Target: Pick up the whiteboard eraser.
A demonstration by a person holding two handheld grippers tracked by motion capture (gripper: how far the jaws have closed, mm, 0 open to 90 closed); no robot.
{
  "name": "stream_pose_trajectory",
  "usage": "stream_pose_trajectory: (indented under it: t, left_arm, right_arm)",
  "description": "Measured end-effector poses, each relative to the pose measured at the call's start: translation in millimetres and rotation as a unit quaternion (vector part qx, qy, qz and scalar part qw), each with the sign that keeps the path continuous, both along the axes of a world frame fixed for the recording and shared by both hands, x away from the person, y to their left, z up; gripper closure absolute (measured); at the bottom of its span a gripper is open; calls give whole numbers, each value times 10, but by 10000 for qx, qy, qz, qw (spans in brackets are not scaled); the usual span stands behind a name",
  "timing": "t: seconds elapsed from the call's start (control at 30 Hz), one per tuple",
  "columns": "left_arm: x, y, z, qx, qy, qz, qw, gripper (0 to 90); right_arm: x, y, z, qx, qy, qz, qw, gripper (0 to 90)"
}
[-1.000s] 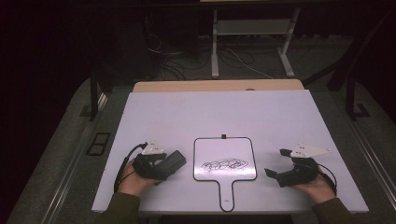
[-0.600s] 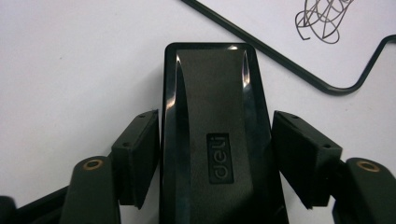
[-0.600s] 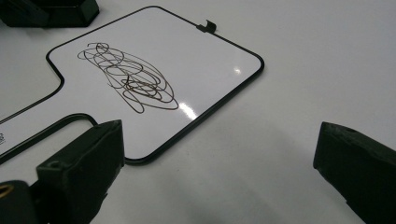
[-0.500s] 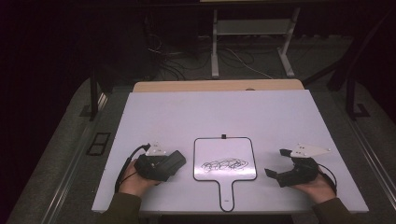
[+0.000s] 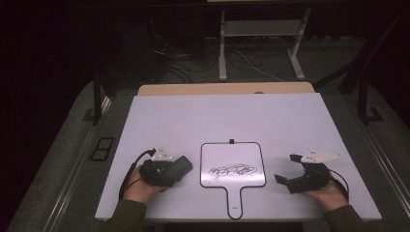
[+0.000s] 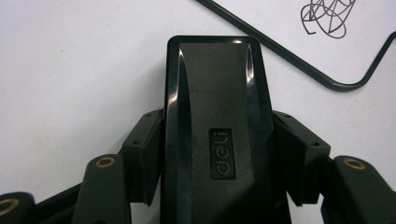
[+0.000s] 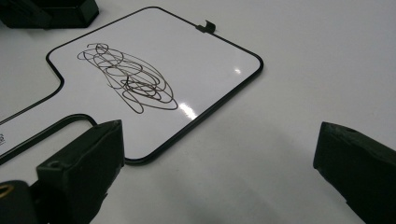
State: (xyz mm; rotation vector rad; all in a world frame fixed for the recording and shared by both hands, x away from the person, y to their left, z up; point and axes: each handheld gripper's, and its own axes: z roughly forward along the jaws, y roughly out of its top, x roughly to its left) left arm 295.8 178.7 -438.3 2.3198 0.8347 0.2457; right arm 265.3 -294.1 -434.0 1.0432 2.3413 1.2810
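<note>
A small handled whiteboard with a black scribble lies flat at the table's near middle, also in the right gripper view. Left of it, my left gripper holds a black "deli" eraser. Its jaws have just been closing, and the pads now press on both long sides of the eraser, which rests on the table. My right gripper sits to the right of the board with its jaws wide apart and nothing between them.
The white table top has a wooden strip along its far edge. Beyond it on the dark floor stand metal frame legs with cables. The board's handle points to the near edge.
The left gripper's jaws have narrowed onto the eraser. Both hands and the whiteboard have stayed in place.
</note>
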Motion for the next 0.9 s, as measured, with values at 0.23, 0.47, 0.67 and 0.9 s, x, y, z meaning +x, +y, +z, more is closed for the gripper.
stream_pose_trajectory:
  t: [0.23, 0.47, 0.67, 0.9]
  left_arm:
    - [3, -12, 13, 47, 70, 3, 10000, 391]
    - [10, -11, 16, 64, 66, -53, 9999, 394]
    - [9, -4, 32, -73, 93, -89, 9999, 394]
    - [-2, -35, 82, -101, 20, -73, 9999, 395]
  right_arm:
    - [1, 1, -1, -4, 6, 8, 10000, 10]
    - [0, 0, 0, 1, 5, 10, 10000, 10]
    - [0, -2, 2, 8, 9, 5, 10000, 10]
    - [0, -5, 3, 5, 9, 4, 10000, 10]
